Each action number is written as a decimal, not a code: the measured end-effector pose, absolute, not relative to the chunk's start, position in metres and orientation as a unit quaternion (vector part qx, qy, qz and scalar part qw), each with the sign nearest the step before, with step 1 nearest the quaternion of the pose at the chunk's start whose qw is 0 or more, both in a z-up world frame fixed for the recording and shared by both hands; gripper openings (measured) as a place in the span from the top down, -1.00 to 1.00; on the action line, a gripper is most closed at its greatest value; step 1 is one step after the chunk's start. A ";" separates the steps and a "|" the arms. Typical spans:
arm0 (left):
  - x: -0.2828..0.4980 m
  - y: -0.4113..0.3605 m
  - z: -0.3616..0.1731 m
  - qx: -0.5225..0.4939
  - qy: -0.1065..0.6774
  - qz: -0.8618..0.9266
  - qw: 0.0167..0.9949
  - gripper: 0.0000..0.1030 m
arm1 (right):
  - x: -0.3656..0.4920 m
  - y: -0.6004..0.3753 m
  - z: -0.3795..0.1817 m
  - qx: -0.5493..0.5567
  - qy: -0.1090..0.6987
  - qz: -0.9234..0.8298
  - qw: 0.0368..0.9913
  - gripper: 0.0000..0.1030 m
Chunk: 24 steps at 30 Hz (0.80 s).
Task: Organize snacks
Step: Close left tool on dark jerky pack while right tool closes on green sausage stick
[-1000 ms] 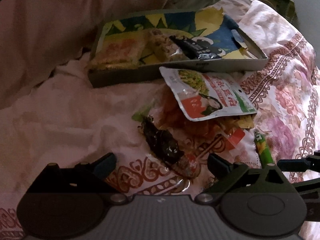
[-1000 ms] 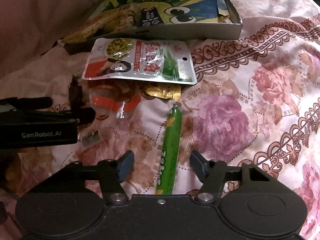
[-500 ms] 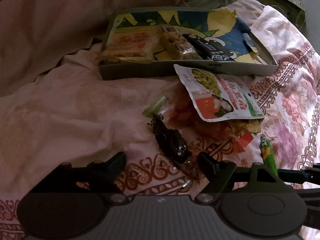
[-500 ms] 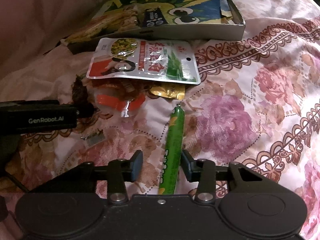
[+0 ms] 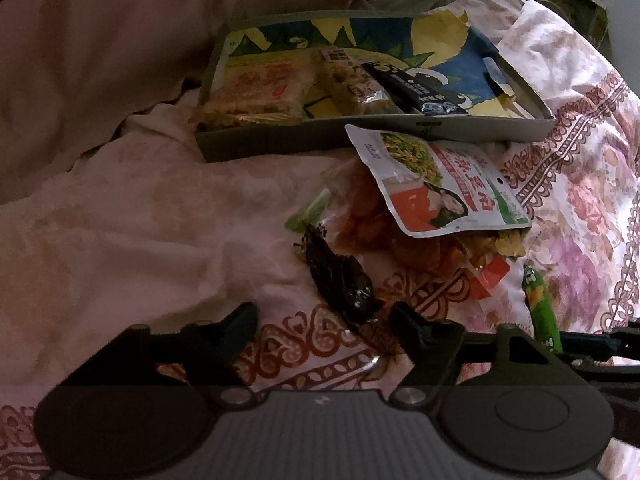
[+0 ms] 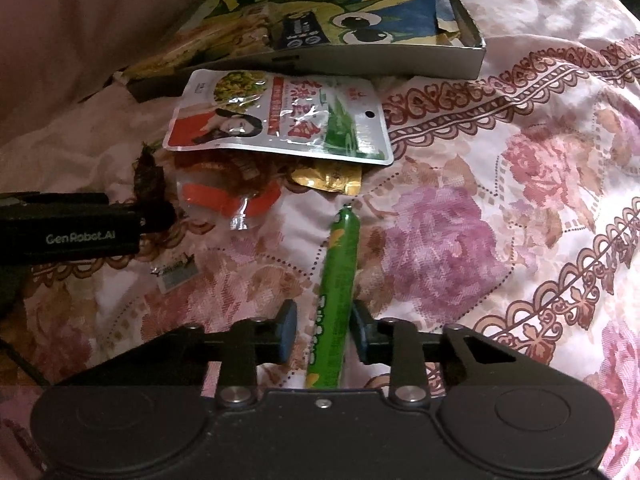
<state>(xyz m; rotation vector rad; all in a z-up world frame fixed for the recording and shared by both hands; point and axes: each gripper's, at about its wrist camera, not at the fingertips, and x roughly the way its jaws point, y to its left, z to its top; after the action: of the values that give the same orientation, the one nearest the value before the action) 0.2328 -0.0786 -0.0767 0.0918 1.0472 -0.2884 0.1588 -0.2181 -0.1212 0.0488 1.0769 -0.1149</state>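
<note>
The right hand-held gripper [image 6: 322, 334] is being closed around the long green foil-wrapped sausage stick [image 6: 335, 292], not yet pinched, so it can be lifted off the flowered bed cover [image 6: 500, 220]. The left hand-held gripper [image 5: 324, 320] is spread but closing astride the dark crinkled snack packet [image 5: 340, 280], likely bound for the shallow grey cardboard box [image 5: 360, 142].

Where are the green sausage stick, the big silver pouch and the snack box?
green sausage stick [image 6: 338, 280], right wrist view, middle of its wrapper.
silver pouch [image 6: 280, 116], right wrist view, centre of its printed face.
snack box [image 6: 380, 65], right wrist view, its grey front wall.

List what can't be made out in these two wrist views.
- Orange packets: right wrist view, mostly hidden under the silver pouch.
- Green stick: lower end hidden behind the right gripper body.
- Tray: far rim cut off by the top edge.
- Pouch print: too small to read.
</note>
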 end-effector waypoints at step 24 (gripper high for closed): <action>0.242 -0.059 -0.073 -0.011 0.521 -0.129 0.844 -0.37 | 0.157 -0.217 -0.120 0.080 0.505 0.005 0.860 0.61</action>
<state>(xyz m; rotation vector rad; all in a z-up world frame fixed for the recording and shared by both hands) 0.2416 -0.0591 -0.0732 -0.0222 1.0989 -0.2719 0.1566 -0.2169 -0.1196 0.1684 1.0592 0.0108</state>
